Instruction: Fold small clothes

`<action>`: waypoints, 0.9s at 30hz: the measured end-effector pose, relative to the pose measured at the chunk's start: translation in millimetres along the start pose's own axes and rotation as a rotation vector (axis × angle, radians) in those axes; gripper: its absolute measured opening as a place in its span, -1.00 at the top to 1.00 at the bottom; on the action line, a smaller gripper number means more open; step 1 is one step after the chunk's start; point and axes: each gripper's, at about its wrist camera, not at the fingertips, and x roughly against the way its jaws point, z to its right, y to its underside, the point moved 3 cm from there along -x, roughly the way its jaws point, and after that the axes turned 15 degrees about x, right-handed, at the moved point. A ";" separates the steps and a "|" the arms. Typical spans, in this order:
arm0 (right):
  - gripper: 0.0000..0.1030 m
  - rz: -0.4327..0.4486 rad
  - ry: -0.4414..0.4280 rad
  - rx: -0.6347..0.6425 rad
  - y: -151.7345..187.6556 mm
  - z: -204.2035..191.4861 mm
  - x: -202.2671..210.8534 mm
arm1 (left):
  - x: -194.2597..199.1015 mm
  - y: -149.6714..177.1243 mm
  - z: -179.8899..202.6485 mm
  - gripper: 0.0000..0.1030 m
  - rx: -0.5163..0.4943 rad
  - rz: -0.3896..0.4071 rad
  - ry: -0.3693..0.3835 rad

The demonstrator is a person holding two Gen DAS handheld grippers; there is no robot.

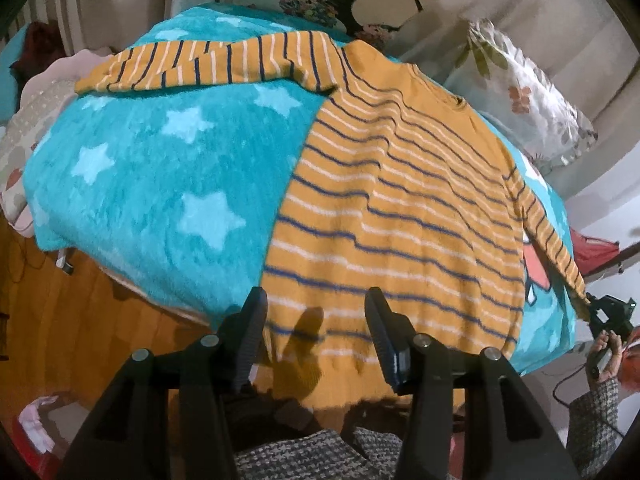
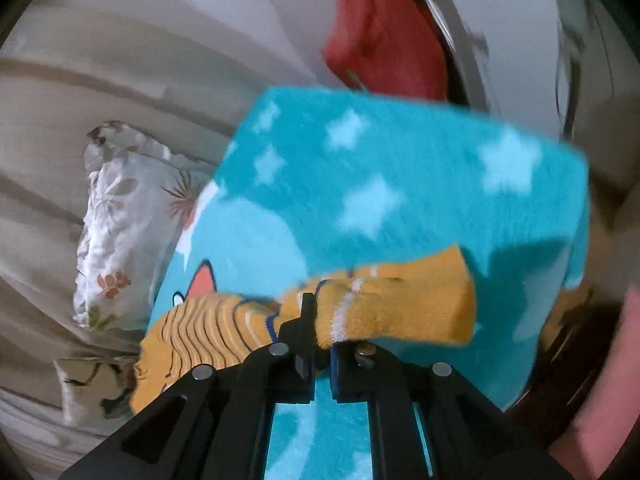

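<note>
The right gripper (image 2: 318,332) is clenched on a sleeve cuff (image 2: 384,308) of the striped sweater (image 1: 384,208). The left gripper (image 1: 316,336) hangs released above the near hem. The sweater lies flat on the star blanket (image 1: 152,184), both sleeves outstretched, so folding has barely begun.

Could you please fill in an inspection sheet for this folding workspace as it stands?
Surface: teal star blanket spread flat.
Job's things: striped yellow shirt lying flat, one sleeve stretched sideways.
Clutter: nothing seen on the blanket.
Grippers: left gripper open above the hem; right gripper shut on the other sleeve's cuff.
Cables: dark cable beside the person's sleeve.
Surroundings: floral pillow, wooden floor.
</note>
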 end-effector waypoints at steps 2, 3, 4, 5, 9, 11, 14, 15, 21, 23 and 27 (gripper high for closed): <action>0.89 0.023 0.020 0.087 -8.2 -30.1 11.4 | -5.3 -14.9 -1.8 0.04 0.015 0.000 0.016; 0.89 0.031 0.009 0.129 -10.6 -51.6 14.6 | -7.2 -20.7 -1.5 0.04 0.018 0.000 0.024; 0.89 0.035 -0.015 0.178 -10.6 -80.9 16.0 | -8.8 -26.1 -0.7 0.04 0.019 0.001 0.031; 0.89 0.035 -0.029 0.212 -8.5 -101.2 16.1 | -10.8 -33.0 0.5 0.04 0.016 0.001 0.039; 0.89 -0.005 -0.126 0.414 19.9 -219.9 -2.4 | -16.4 -57.5 3.3 0.03 -0.015 0.005 0.060; 0.89 -0.038 -0.174 0.496 41.5 -273.8 -18.5 | -17.8 -69.3 0.0 0.03 -0.033 0.009 0.058; 0.89 -0.117 -0.261 0.596 87.7 -353.9 -53.5 | -18.7 -87.4 -16.2 0.03 -0.033 0.012 0.052; 0.89 -0.141 -0.277 0.624 102.5 -374.7 -64.5 | -18.7 -91.8 -22.1 0.03 -0.026 0.010 0.051; 0.89 -0.253 -0.245 0.897 205.0 -480.8 -132.5 | -17.2 -118.2 -77.8 0.03 0.051 0.011 0.026; 0.89 -0.285 -0.193 0.990 234.4 -499.4 -153.1 | -16.2 -125.5 -98.3 0.03 0.088 0.016 0.019; 0.89 -0.304 -0.132 1.156 279.6 -530.6 -172.7 | -17.6 -135.7 -126.2 0.03 0.144 0.015 0.006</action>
